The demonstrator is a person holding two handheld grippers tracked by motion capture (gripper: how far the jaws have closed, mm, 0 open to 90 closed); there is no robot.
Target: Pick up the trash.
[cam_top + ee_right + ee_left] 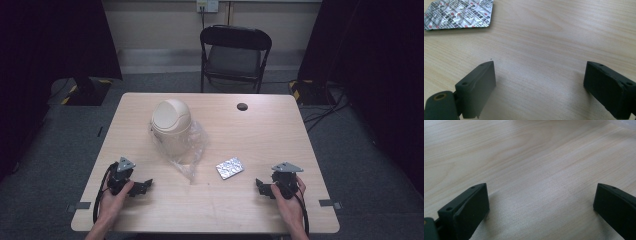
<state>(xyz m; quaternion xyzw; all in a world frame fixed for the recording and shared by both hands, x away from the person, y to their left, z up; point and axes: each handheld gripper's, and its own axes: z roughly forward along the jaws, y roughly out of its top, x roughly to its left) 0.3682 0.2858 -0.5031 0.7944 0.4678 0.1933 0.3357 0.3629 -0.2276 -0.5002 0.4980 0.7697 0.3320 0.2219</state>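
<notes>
A small beige swing-lid bin [171, 125] stands on the wooden table [260, 135] left of centre, with a clear plastic bag [192, 155] crumpled around its base. A silver foil blister pack [230, 168] lies flat to the bin's right; it also lies at the top left in the right gripper view [459, 13]. My left gripper [145, 187] rests near the front left edge, open, with bare wood between its jaws [541, 205]. My right gripper [261, 187] rests near the front right, open over bare wood [539, 82], a short way from the pack.
A black folding chair [235, 55] stands behind the table. A round black cable hole [242, 106] sits near the far edge. Dark curtains hang at both sides, and cables lie on the floor at the right.
</notes>
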